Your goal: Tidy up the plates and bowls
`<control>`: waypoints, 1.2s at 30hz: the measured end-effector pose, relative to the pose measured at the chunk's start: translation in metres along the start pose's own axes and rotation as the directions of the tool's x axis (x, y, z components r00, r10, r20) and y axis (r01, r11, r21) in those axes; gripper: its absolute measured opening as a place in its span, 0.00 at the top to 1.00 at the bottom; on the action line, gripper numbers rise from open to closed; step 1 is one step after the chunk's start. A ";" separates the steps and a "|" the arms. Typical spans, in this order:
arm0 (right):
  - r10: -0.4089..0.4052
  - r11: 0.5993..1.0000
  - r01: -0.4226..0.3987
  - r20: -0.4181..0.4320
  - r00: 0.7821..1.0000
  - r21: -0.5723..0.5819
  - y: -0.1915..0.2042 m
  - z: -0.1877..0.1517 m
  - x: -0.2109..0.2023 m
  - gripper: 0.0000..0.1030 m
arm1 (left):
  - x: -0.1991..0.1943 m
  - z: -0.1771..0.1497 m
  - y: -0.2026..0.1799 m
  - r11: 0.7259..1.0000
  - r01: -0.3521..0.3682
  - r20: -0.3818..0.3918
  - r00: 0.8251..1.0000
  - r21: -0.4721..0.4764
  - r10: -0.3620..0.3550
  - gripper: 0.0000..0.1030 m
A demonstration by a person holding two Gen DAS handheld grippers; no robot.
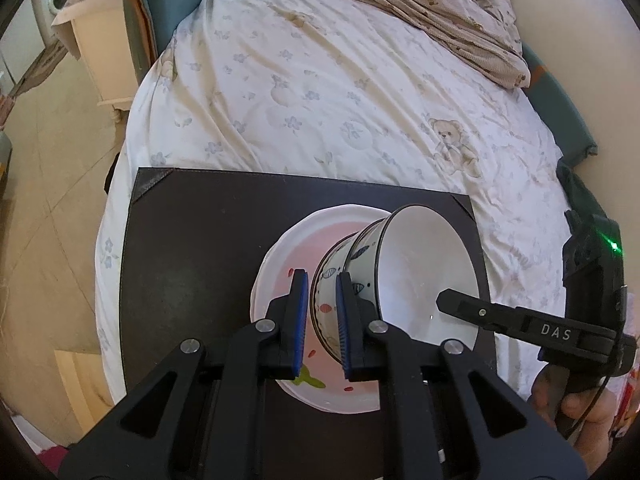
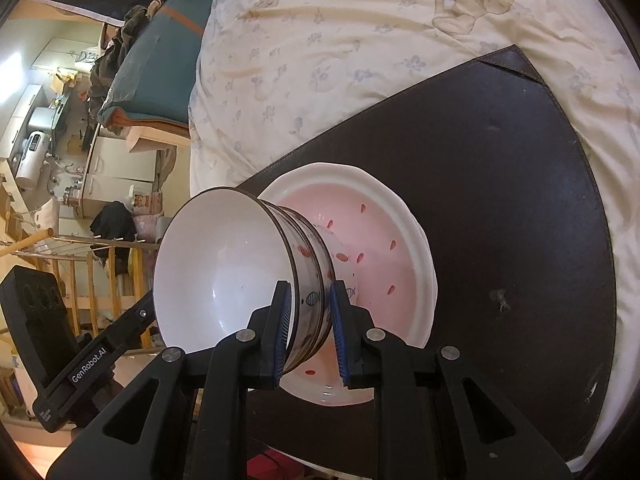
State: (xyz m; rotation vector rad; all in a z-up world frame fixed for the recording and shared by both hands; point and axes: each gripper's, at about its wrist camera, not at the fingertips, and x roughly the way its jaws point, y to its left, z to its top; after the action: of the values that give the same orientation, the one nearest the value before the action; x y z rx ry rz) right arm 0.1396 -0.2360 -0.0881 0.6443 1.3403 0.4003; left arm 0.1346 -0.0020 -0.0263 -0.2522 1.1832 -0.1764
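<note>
Nested bowls [image 1: 384, 276] tipped sideways on plate [image 1: 280, 264]; plate on mat [image 1: 200, 240]; mat on bed [image 1: 320, 92].

Left gripper [image 1: 323, 322] fingers [image 1: 299, 316] around nested bowls' [image 1: 420, 276] rim above pink plate [image 1: 288, 256].

White bowls [image 1: 424, 276] with fish motifs, pink red-speckled plate [image 2: 372, 236], dark brown mat [image 1: 208, 248].

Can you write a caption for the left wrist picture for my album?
Left gripper clamps the rims of two nested fish-pattern bowls, tipped sideways over a pink plate on a dark mat.
</note>
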 end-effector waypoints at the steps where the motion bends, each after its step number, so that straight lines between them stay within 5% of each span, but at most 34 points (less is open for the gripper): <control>1: 0.000 1.000 0.000 0.000 1.000 -0.002 0.000 0.000 0.000 0.79 | 0.001 0.001 0.001 1.000 0.001 -0.002 1.000 -0.002 -0.001 0.91; 18: -0.011 1.000 0.011 0.007 1.000 -0.027 0.010 -0.002 -0.008 0.79 | 0.016 -0.001 0.012 0.999 -0.028 -0.059 0.998 -0.045 0.025 0.91; 26: -0.017 0.999 0.017 0.009 1.000 -0.036 0.012 -0.001 -0.009 0.79 | 0.004 0.002 0.013 0.999 -0.020 -0.003 1.000 -0.051 0.020 0.90; 36: 0.019 0.997 -0.014 0.071 0.997 -0.081 0.022 -0.004 -0.027 0.79 | 0.011 0.001 0.012 0.998 -0.054 -0.021 0.998 -0.036 0.054 0.90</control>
State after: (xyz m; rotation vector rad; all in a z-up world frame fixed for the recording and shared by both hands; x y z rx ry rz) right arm 0.1323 -0.2346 -0.0536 0.5974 1.2453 0.4387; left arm 0.1401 0.0069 -0.0396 -0.2506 1.2124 -0.1103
